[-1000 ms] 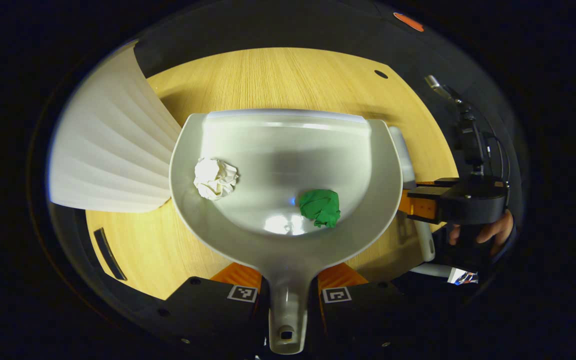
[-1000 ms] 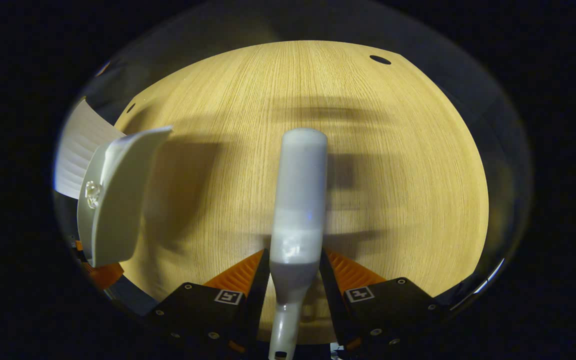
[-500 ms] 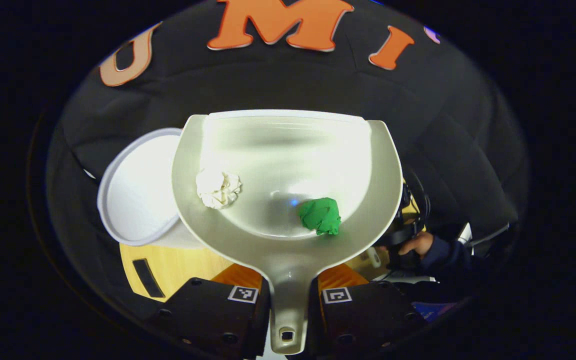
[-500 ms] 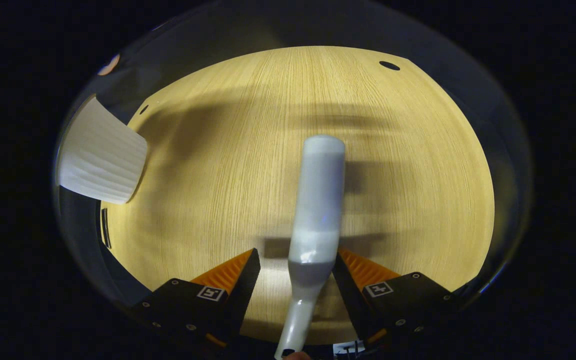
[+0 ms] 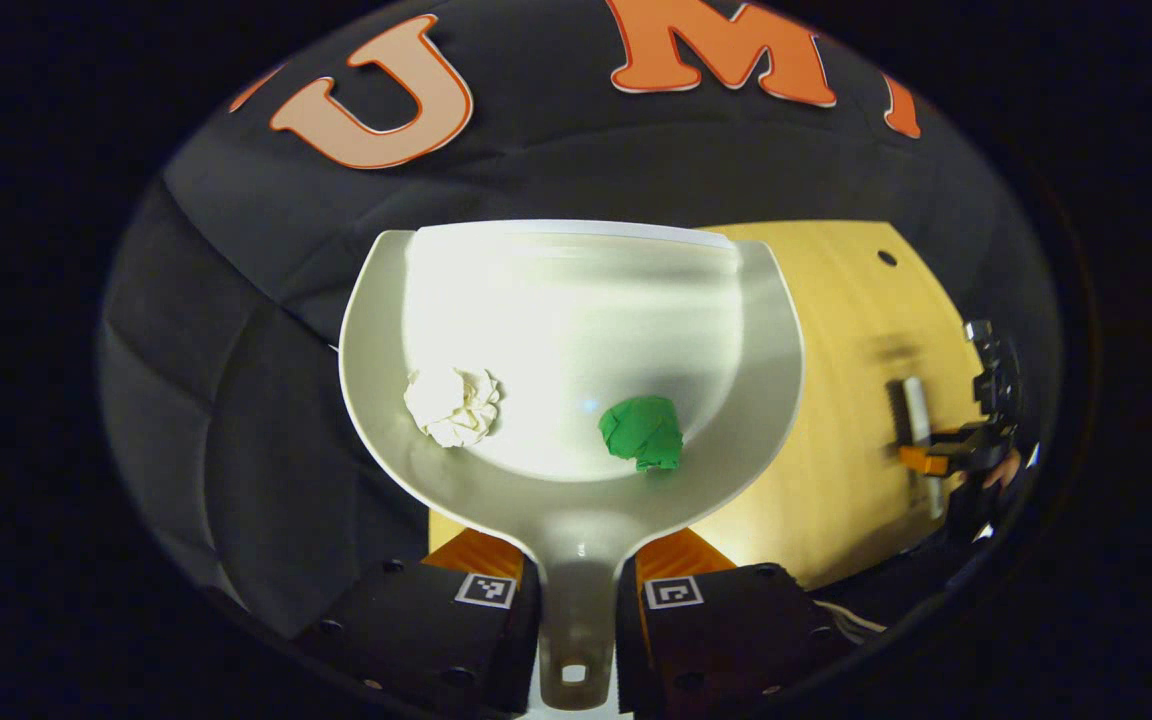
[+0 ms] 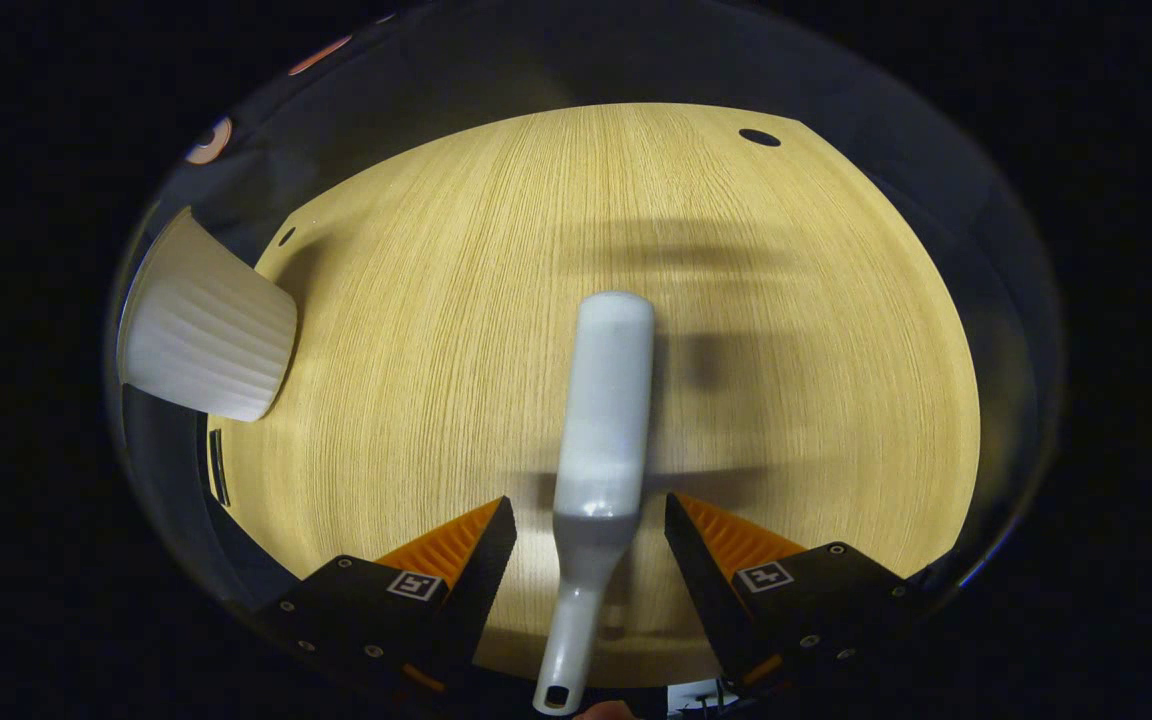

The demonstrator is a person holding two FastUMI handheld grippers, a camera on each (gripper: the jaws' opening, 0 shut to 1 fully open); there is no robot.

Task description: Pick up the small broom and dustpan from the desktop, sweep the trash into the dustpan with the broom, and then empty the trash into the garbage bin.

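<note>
Dustpan [image 5: 576, 330] clamped in left tool [image 5: 576, 590], two paper wads, white [image 5: 453, 404] and green [image 5: 642, 431], right tool [image 6: 588, 545] spread around broom [image 6: 601, 420]

In the left gripper view the dustpan [image 5: 576, 330] sits ahead of the left gripper [image 5: 578, 590], its handle between the jaws, with one paper ball [image 5: 453, 404] in the pan's left part and another ball [image 5: 642, 431] right of it. Behind and right of the pan lies the bench [image 5: 836, 400], with the right gripper [image 5: 921, 460] far off at its right edge. In the right gripper view the broom [image 6: 598, 430] lies on the bench between the spread jaws, apart from both, and the bin [image 6: 204, 335] stands at the far left.
</note>
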